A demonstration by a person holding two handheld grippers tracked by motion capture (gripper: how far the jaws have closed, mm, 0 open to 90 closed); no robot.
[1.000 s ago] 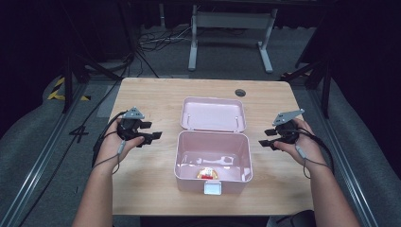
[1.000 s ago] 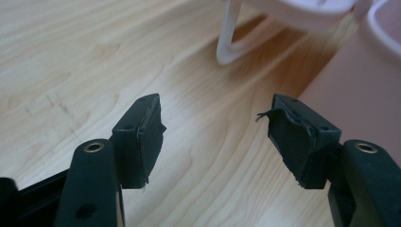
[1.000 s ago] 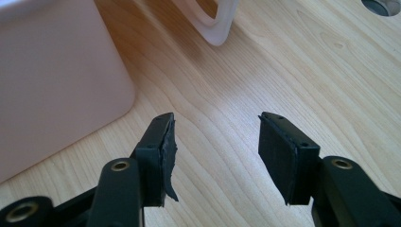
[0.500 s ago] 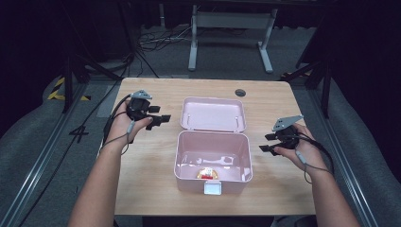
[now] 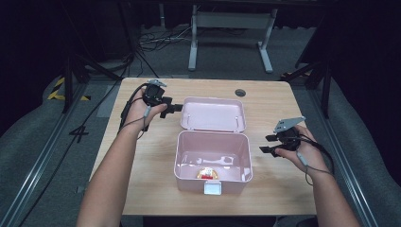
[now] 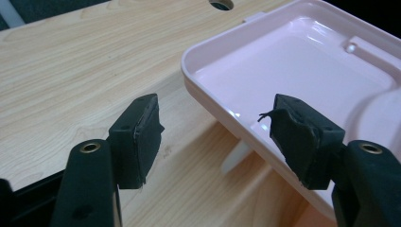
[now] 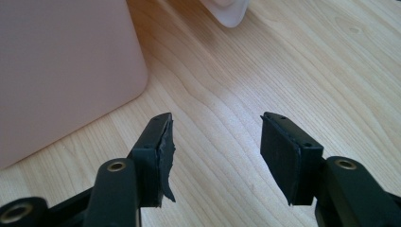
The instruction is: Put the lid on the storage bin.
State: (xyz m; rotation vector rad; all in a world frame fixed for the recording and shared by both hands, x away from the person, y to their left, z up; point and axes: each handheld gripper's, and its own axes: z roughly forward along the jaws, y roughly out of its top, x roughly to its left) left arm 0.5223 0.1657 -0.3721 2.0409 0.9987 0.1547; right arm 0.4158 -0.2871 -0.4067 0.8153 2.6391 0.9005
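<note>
The left gripper (image 5: 174, 108) is reaching for the left edge of the pink lid (image 5: 213, 114), which is lying open and flat on the wooden surface (image 5: 142, 142) behind the pink box (image 5: 213, 161). Its jaws are standing wide, one over the bare wood and one over the lid's rim (image 6: 208, 97), and nothing is between them. The right gripper (image 5: 265, 143) is waiting just beside the right wall of the box, its jaws also wide and empty, close above the wood. Inside the box, near the front wall, a small red and yellow item (image 5: 207, 173) is lying.

I think the risk is in the grip on the rim. The lid is thin and smooth, so the jaws may be slipping off if they are closing too shallow. Also, lifting the lid from one corner may be dragging the whole box, because the right gripper is not yet steadying it.
</note>
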